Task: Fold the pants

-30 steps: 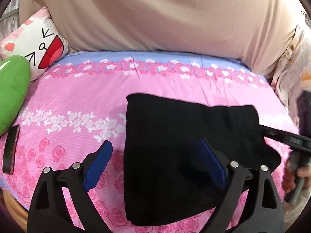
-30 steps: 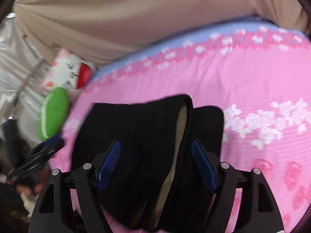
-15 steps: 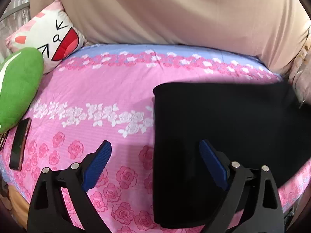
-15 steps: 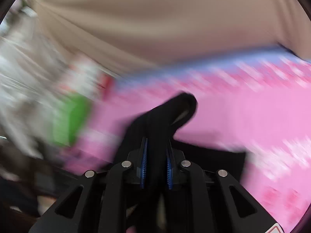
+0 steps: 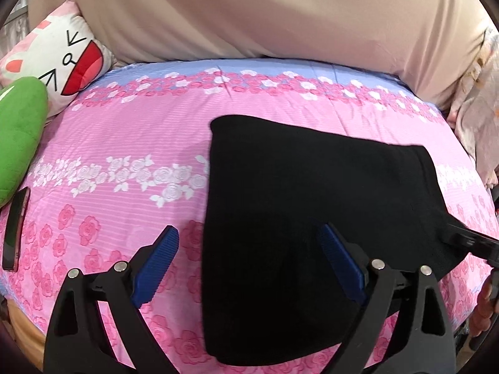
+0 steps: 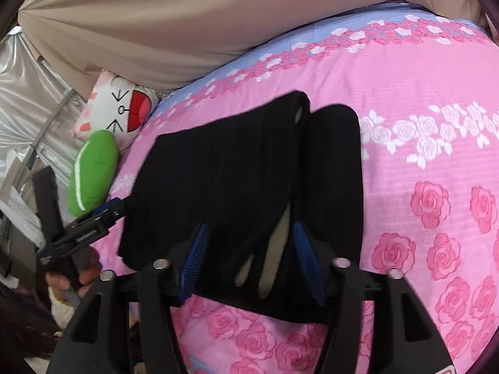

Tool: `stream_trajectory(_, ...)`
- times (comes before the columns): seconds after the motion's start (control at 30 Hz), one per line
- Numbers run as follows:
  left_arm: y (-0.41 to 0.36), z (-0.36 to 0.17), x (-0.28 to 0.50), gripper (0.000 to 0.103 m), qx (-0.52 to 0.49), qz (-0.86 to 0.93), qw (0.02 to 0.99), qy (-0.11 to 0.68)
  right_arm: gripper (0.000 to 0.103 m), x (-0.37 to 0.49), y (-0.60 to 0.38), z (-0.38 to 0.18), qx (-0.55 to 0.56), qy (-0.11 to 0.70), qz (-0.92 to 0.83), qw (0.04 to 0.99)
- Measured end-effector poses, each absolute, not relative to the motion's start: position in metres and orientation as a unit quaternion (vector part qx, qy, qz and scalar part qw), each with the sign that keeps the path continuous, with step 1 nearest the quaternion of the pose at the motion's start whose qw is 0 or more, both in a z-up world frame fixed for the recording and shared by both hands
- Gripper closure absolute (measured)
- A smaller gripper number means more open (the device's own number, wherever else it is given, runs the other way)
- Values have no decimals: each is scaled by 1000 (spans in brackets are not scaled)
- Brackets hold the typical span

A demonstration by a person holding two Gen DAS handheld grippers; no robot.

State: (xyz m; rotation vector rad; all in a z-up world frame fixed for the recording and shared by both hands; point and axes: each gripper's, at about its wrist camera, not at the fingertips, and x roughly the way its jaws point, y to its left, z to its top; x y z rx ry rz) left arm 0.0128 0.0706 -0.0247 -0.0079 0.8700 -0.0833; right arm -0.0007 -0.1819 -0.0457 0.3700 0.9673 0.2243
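Observation:
The black pants lie folded on the pink rose bedsheet. My left gripper is open and straddles their left edge, with one pad over the sheet and the other over the cloth. In the right wrist view the pants show a beige lining at the near end. My right gripper has its pads apart on either side of that end, not pressing it. The right gripper shows at the pants' right corner in the left wrist view. The left gripper sits by their left edge.
A white cat-face pillow and a green plush lie at the bed's left end. A dark phone rests near the left edge. Beige cloth hangs along the far side. A hand holds the left gripper.
Half a second ago my right gripper was shut on a raised fold of the pants; now its pads stand apart and the pants lie flat. The left gripper stayed open.

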Motion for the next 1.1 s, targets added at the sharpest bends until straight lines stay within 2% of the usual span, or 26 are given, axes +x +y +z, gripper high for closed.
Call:
stream_trajectory(0.03,67,-25,13,13,0,-42,905,423,90,1,-180,-46,179,465,115,859)
stream_trajectory(0.2,53,-21,10,11,13,-52,908,415,91,-15,-177,-4,162,414,127,887)
stream_trajectory(0.33,44,-33,15,11,21,-50,901,430,91,-7,-193,-47,138,461,61,874)
stream_trajectory(0.43,40,-37,16,11,37,-36,902,430,89,-9,-204,-47,186,448,73,871)
stream_trajectory(0.5,41,-38,16,11,36,-33,901,431,83,-8,-198,-37,164,445,85,876)
stream_trajectory(0.57,42,-38,18,11,35,-30,900,433,65,-3,-193,-39,152,455,86,873)
stream_trajectory(0.63,43,-39,18,11,31,-26,900,435,64,1,-188,-45,144,460,87,872)
stream_trajectory(0.67,43,-39,19,11,32,-24,899,436,65,3,-186,-48,144,460,87,872)
stream_trajectory(0.7,43,-40,19,10,33,-23,899,436,69,3,-183,-50,147,458,90,872)
stream_trajectory(0.73,43,-41,19,10,34,-22,899,437,85,5,-182,-51,150,456,92,873)
stream_trajectory(0.77,43,-41,19,10,35,-21,898,437,90,7,-181,-49,156,454,100,872)
stream_trajectory(0.97,40,-36,16,6,32,-34,900,434,93,-10,-182,-12,138,411,106,895)
stream_trajectory(1.1,34,-42,18,6,47,-24,899,434,90,-3,-191,-48,133,449,82,880)
